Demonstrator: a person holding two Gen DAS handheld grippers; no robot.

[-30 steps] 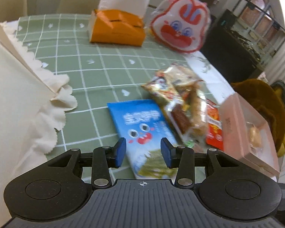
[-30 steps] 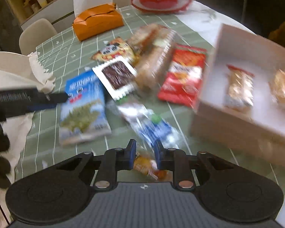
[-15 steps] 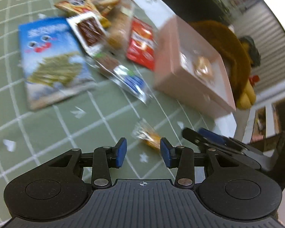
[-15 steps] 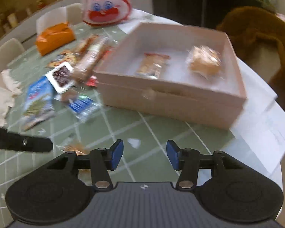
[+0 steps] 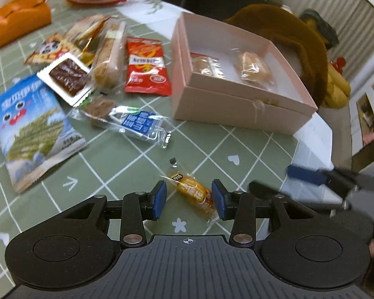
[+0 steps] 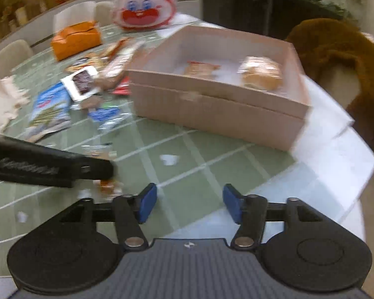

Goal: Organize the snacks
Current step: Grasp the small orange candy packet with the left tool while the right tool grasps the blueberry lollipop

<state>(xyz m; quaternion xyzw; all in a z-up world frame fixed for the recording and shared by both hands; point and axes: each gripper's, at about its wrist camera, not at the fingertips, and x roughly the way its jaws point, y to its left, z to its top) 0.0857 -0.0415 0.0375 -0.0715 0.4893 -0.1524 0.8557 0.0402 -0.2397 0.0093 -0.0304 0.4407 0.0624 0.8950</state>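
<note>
My left gripper (image 5: 189,196) has its jaws opening astride the small orange candy in clear wrap (image 5: 192,191), lying on the green checked tabletop (image 5: 127,164). My right gripper (image 6: 189,205) is opening too, empty. Next, I judge: clamp the candy, carry it to the pink cardboard box (image 5: 239,111).

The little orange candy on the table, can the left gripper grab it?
Probably yes. The little orange candy lies loose on the tablecloth between the left gripper's fingers, which are opening; nothing covers it.
</note>
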